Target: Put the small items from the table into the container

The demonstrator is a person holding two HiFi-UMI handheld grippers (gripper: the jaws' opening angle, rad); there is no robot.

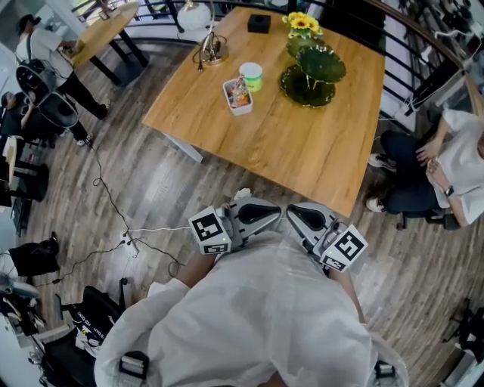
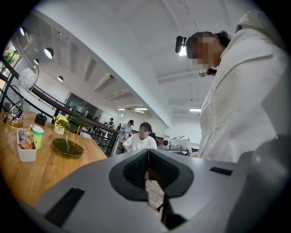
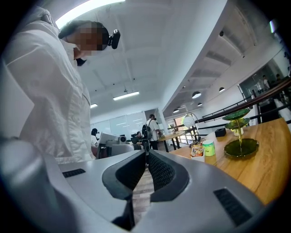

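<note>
A: Well, how far along does the job look?

B: Either near its end or paused, as I judge it. The white container (image 1: 245,110) stands toward the far-left edge of the desk (image 1: 302,159) and already holds a heap of colourful small items (image 1: 237,92). I can't make out any loose ones on the wood. From the head view a few could simply be too small to show.

A: And the grippers?

B: Neither is at work. The left gripper (image 1: 276,212) and the right gripper (image 1: 292,211) hang off the near corner of the desk, over the floor (image 1: 151,189), with their tips nearly meeting. The left one's fingers (image 2: 134,169) are pressed together with nothing between them, and so are the right one's fingers (image 3: 160,170).

A: What else is on the desk?

B: A green cup (image 1: 251,75) stands just beside the container. A tiered green dish (image 1: 311,75) sits nearer the right edge. Yellow flowers (image 1: 301,23) and a black box (image 1: 259,23) are along the far edge, and a lamp (image 1: 212,49) is by the far-left corner.

A: And the room?

B: The floor is planked, with cables (image 1: 113,204) trailing across it. A seated person (image 1: 446,166) is at the desk's right edge, and a second table (image 1: 106,30) stands beyond the far-left corner. A dark railing (image 1: 408,83) runs behind.
</note>
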